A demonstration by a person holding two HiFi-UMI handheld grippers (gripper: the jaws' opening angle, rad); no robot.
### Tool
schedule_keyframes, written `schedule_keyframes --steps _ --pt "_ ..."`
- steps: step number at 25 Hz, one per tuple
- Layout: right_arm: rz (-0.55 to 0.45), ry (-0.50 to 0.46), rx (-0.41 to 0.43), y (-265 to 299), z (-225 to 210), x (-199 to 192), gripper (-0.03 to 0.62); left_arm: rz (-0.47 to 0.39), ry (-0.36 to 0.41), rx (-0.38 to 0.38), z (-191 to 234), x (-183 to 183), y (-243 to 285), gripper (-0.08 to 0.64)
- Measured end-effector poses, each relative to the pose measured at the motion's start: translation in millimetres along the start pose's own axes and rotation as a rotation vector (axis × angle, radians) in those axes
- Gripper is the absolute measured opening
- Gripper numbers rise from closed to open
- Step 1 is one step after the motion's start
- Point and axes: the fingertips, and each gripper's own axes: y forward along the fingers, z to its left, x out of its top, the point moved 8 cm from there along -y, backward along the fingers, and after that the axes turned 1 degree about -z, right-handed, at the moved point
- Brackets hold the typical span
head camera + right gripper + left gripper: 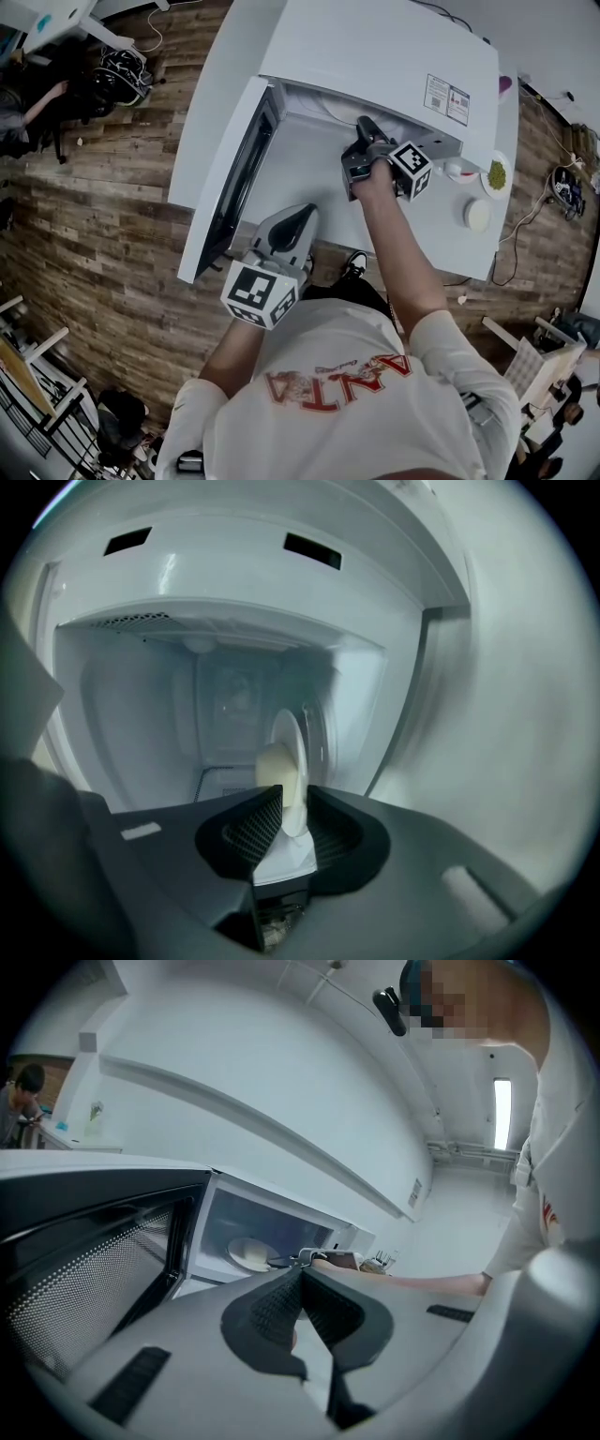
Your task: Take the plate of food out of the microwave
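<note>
Pinching the plate (300,752) by its rim inside the microwave (375,56), your right gripper (286,806) is holding likely stiff, slick, breakable ware weighted by food (271,769); your left gripper (300,1277) is hovering outside the microwave, jaws together, empty.

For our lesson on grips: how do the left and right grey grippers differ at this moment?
The left grey gripper has its fingers shut on nothing; the right grey gripper pinches the rim of the round white plate. The left sits outside the white microwave; the right reaches inside. Both carry marker cubes.
</note>
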Motion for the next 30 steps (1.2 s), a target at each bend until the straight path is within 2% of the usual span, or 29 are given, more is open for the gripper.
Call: schedule_keyframes --steps 1,2,3,9,17,20,21,26,30 --pt "0.001 -0.011 -0.013 0 -1 1 0.062 -0.001 0.000 -0.004 0 0 0 0.006" --pt "0.005 -0.024 -0.021 -1 -1 1 0.019 -0.004 0.000 -0.010 -1 1 -1 0.006" --pt "0.011 -0.035 -0.022 -1 -2 1 0.017 -0.008 -0.002 -0.018 -1 1 -1 0.006" --pt "0.034 -0.046 0.001 -17 -5 -2 0.017 -0.020 -0.015 -0.043 -2 0 -4 0.006" --pt "0.066 -0.058 -0.015 -26 -13 -3 0.021 -0.030 -0.031 -0.053 -3 -3 -10 0.006" --pt "0.077 -0.077 0.008 -22 -11 -2 0.113 -0.024 -0.028 -0.046 -4 -5 -11 0.006" --pt "0.080 -0.074 0.011 -19 -10 -2 0.115 -0.021 -0.026 -0.045 -5 -5 -11 0.006" --pt "0.075 -0.032 0.019 -8 -15 -2 0.115 -0.011 -0.021 -0.035 -7 -7 -15 0.006" --pt "0.065 -0.017 0.003 -4 -21 0 0.063 -0.005 -0.018 -0.025 -7 -7 -18 0.006"
